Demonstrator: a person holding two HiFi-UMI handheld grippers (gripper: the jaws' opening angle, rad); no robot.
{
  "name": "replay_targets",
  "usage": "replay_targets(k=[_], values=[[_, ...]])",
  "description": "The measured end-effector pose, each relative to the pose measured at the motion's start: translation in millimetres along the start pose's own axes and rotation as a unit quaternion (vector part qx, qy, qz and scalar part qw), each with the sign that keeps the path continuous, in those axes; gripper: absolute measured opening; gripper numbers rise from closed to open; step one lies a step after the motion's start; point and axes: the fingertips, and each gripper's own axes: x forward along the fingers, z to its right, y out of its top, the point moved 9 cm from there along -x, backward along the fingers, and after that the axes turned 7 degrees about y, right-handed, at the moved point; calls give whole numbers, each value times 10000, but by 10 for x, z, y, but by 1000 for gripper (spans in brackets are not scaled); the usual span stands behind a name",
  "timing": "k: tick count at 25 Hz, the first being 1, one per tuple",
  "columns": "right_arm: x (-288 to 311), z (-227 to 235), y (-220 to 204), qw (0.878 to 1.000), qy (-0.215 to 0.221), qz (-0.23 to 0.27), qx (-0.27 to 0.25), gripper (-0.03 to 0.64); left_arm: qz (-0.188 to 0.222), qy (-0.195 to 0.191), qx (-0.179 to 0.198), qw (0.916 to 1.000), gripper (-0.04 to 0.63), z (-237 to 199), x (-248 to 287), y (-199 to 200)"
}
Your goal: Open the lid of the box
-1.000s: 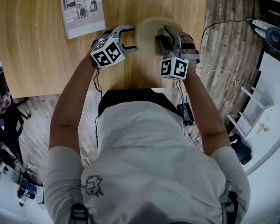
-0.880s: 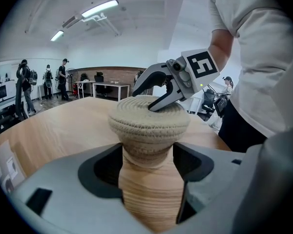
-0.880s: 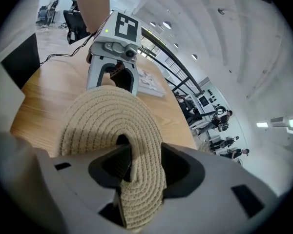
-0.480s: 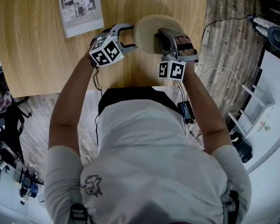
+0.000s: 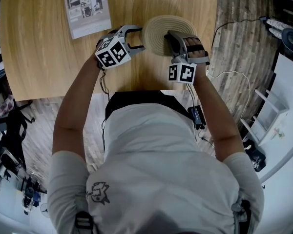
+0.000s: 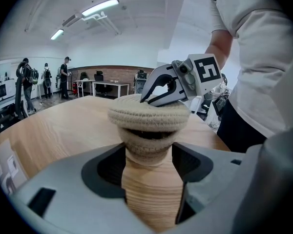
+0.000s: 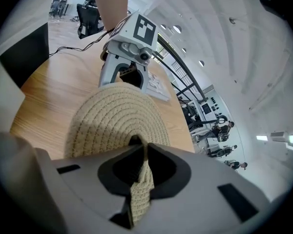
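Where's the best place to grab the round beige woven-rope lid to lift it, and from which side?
Grip the small nub at the centre of the round beige woven-rope lid, coming down from the person's side: the rest is a wide, shallow dome, too broad for the jaws. The right gripper has just been closing its jaws on that centre.

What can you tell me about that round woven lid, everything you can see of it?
The lid is a round, beige, slightly domed disc of coiled rope stitched in rings. It sits on its matching woven box on the wooden table, overhanging it, a dark gap under the rim. The right gripper, whose jaws have just been closing, pinches the woven tab at the lid's centre. The left gripper, open, points at the box's side below the lid.
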Motion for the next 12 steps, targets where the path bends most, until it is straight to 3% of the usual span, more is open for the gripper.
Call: replay_targets(k=[12], values=[[-320,188,113,9993,-289,196,92,31,-122,0,21,9999,287,-9,-2,-34]])
